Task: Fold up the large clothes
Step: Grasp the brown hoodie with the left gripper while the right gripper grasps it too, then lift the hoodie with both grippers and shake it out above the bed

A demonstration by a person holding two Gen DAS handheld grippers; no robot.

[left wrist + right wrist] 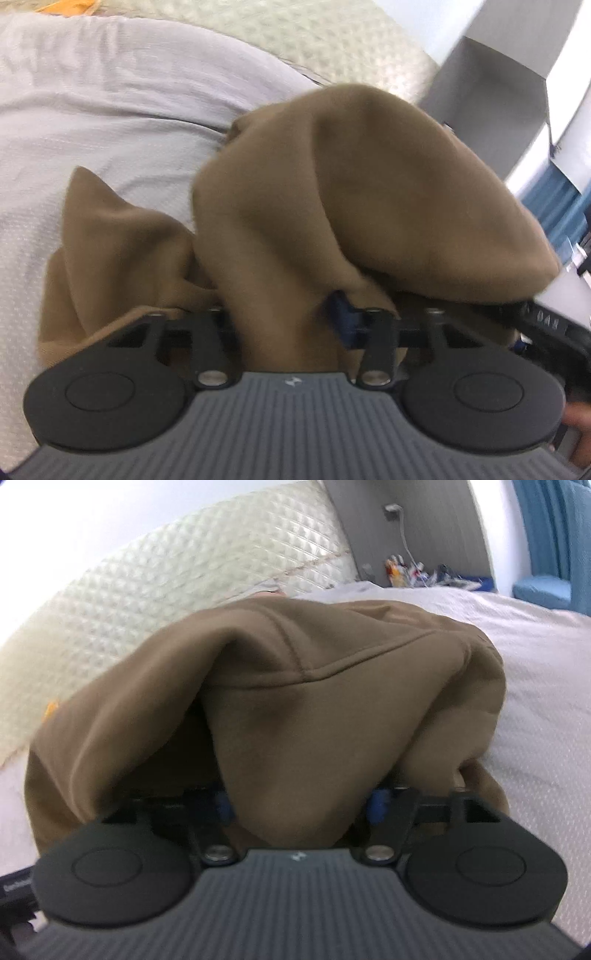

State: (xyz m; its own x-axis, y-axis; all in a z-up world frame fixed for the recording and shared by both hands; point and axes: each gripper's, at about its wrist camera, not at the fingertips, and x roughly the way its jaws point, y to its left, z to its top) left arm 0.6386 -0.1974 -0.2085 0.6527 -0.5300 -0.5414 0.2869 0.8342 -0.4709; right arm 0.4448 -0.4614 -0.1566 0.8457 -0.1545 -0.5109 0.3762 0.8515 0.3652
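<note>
Both the left gripper (295, 325) and right gripper (301, 805) pinch bunches of the brown top (295, 701), which hangs forward over the bed (546, 686).

One brown garment (332, 192), two grippers

Bed (546, 672), pale textured cover: brown garment (295, 709) heaped directly ahead of both grippers; quilted headboard (184, 576) beyond.
</note>
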